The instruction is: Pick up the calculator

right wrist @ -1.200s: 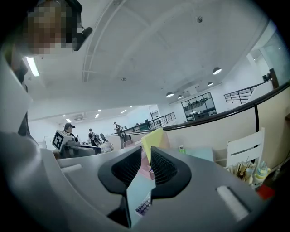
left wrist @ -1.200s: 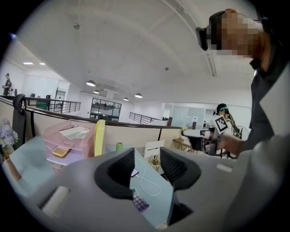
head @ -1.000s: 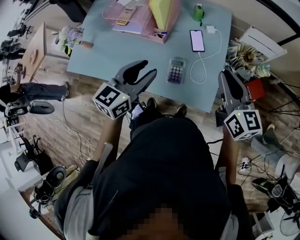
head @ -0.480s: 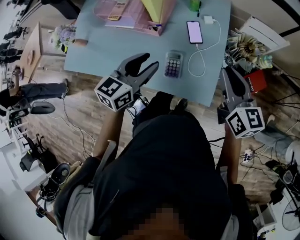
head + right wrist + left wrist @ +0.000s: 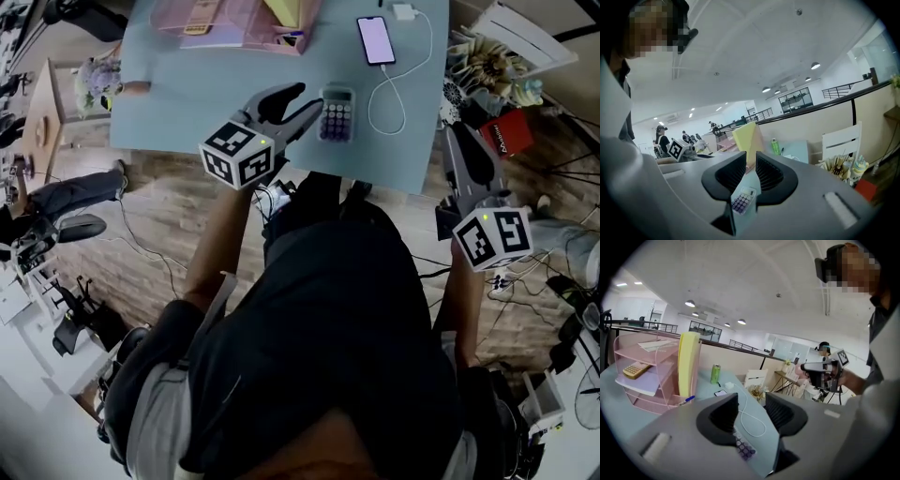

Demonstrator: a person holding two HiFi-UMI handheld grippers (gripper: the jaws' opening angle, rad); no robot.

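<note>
1. The calculator (image 5: 337,112) lies flat on the pale blue table (image 5: 187,103), close to the near edge. It has a small screen above rows of purple and white keys. No brand can be read on it.
2. The left gripper (image 5: 300,101) is just to the left of the calculator. Its jaws are spread wide and clasp nothing. In the left gripper view some purple keys show low in the gap. I cannot tell whether a jaw touches the calculator.
3. The right gripper (image 5: 751,161) is off the table's right edge, well apart from the calculator. Its jaws stand a narrow slit apart with nothing held. The calculator shows far below the slit in its own view.
4. Each gripper's cube (image 5: 239,152) bears black-and-white square markers, with no letters.
5. A phone (image 5: 375,39) with a lit screen lies beyond the calculator. A white cable (image 5: 398,89) loops from it.
6. A pink tray rack (image 5: 642,376) stands at the far left with a beige keypad (image 5: 636,370) on one shelf. A yellow folder (image 5: 688,364) stands beside it, and a green can (image 5: 715,373) further back. The can's label is too small to read.
7. A red item (image 5: 511,131) off the table's right side carries white print, too small to read.
</note>
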